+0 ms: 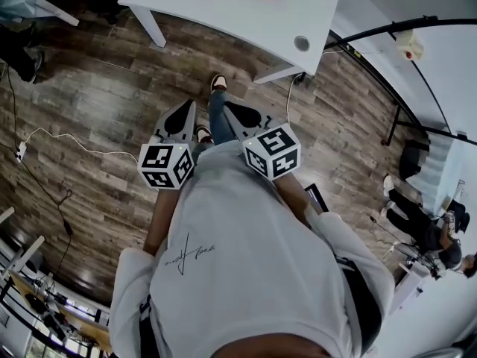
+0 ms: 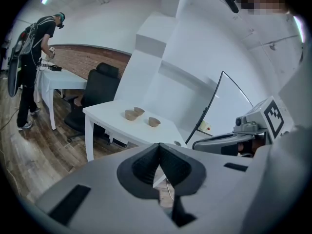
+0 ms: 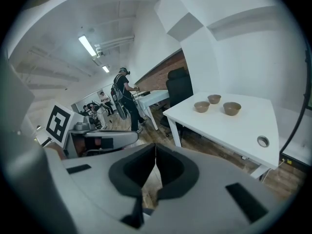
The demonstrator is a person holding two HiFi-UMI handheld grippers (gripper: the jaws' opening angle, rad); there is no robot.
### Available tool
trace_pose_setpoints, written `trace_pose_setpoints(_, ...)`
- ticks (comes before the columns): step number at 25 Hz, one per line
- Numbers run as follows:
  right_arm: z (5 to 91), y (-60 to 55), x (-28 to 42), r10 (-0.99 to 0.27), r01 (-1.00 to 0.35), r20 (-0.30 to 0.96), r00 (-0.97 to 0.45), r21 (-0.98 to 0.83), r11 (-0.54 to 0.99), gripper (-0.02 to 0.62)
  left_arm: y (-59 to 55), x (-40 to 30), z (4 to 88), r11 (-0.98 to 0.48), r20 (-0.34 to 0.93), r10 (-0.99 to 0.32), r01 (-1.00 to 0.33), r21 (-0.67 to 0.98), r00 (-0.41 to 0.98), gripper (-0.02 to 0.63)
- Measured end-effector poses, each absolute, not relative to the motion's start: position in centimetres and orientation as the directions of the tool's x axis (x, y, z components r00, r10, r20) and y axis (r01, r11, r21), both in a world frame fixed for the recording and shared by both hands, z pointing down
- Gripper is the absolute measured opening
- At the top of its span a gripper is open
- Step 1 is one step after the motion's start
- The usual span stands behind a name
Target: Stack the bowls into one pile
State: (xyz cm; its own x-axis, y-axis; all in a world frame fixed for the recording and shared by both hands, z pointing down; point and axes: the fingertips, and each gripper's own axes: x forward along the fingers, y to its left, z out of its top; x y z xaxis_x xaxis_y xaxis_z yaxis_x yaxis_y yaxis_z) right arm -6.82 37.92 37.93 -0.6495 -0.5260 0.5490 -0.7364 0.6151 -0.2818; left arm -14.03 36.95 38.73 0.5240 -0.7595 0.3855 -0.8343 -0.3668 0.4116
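Approach phase: left hand-held gripper and right hand-held gripper are closed and empty. Small brown round bowls on white desk not yet reached; jaws must be opened first.

Three bowls, two tools, one black chair.

Illumination is bright and even, supplied by ceiling strip lights. In the head view the white table approaches overexposure, while the wood floor renders darker. Both gripper views exhibit strong fisheye curvature, black vignetted corners and a soft near foreground.
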Motion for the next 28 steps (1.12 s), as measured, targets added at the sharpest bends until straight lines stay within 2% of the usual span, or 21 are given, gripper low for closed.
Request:
trace_pose_setpoints(18,39.0,21.4,-3.1,-0.585,-0.795,0.542,-0.603,-0.349,0.497,0.012,21.1,-11.9,39.6,-0.420,0.441,-0.706,-0.829,0.368,0.554,0.008)
trace_pose_setpoints(28,38.9,12.3,-1.2,-0.590,-0.784,0.517,-0.621,-0.394,0.479,0.012,12.8,-9.9,39.7,-0.428,0.474,-0.685,-0.833,0.352,0.553,0.008)
